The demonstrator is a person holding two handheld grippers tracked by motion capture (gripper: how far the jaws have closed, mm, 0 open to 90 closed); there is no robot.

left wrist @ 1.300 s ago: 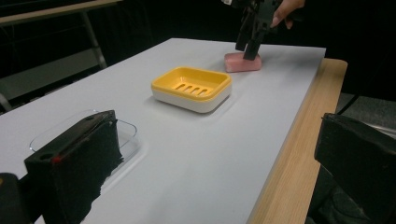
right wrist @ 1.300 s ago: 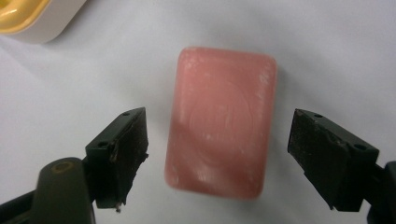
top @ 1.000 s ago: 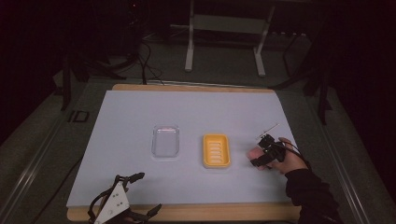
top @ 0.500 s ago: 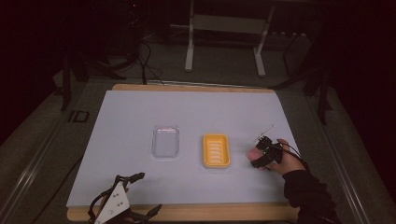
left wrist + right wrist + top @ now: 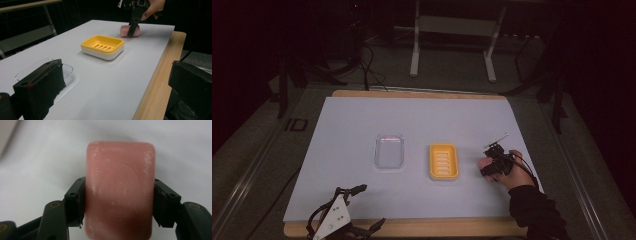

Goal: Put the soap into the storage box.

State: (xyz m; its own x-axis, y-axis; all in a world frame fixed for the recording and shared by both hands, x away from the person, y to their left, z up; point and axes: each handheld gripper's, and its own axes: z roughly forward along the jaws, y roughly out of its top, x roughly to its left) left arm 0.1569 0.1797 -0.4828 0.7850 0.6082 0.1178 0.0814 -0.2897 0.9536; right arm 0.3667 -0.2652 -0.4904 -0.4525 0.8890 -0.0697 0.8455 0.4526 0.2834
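Note:
A pink soap bar [image 5: 120, 170] lies flat on the white table top [image 5: 352, 130], right of a yellow slotted soap dish [image 5: 443, 161] [image 5: 103, 46]. My right gripper [image 5: 492, 167] [image 5: 120, 192] points down at the bar. Its jaws have just been closing and now press on the bar's two long sides. In the left gripper view the soap bar [image 5: 124, 30] still rests on the table under the right gripper [image 5: 132, 30]. My left gripper [image 5: 371, 206] [image 5: 115, 87] lies at the front left edge, jaws wide apart and empty.
A clear plastic tray [image 5: 390, 151] [image 5: 45, 67] sits left of the dish. The table's wooden rim [image 5: 437, 227] runs along the near edge. A person's right hand and dark sleeve [image 5: 537, 212] come in from the bottom right. Metal stand legs [image 5: 414, 50] stand beyond the table.
The right hand has shifted slightly toward the near edge and lowered its gripper over the soap bar, which now hardly shows from above. The left gripper has not moved.

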